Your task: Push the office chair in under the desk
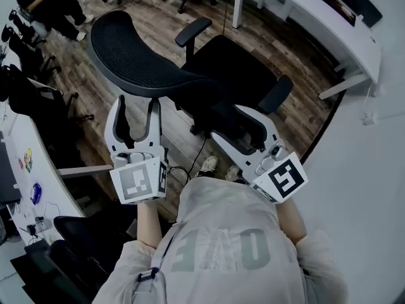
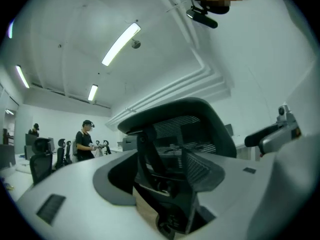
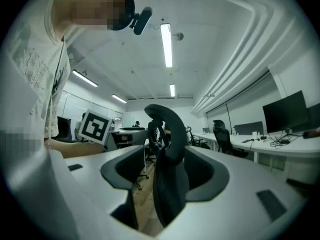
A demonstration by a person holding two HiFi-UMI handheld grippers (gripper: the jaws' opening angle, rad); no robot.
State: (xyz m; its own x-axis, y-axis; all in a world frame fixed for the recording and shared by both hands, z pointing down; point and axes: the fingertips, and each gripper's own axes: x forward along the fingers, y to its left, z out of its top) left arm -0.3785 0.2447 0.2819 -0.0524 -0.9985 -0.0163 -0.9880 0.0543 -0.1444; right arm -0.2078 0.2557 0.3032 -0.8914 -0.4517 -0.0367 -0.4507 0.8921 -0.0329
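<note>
Shirt [image 1: 234, 233] up close; left gripper [image 1: 135, 106] and right gripper [image 1: 228, 120] straddle the chair [image 1: 139, 49] back, fingers [image 1: 116, 122] spread, apparently not pinching, ready to shove it toward the desk [image 1: 354, 43].

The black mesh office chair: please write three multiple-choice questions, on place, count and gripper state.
1. Where stands the black mesh office chair, relative to the long white desk?
A. Under it.
B. On the wooden floor before it.
C. On it.
2. How many armrests show in the head view?
A. None.
B. One.
C. Two.
3. How stand the jaws of the left gripper and right gripper?
A. Both apart.
B. Both together.
C. Only the left apart.
B: its seat lies clear of the desk.
C: one each side of the seat.
A: each gripper view shows a wide gap.
</note>
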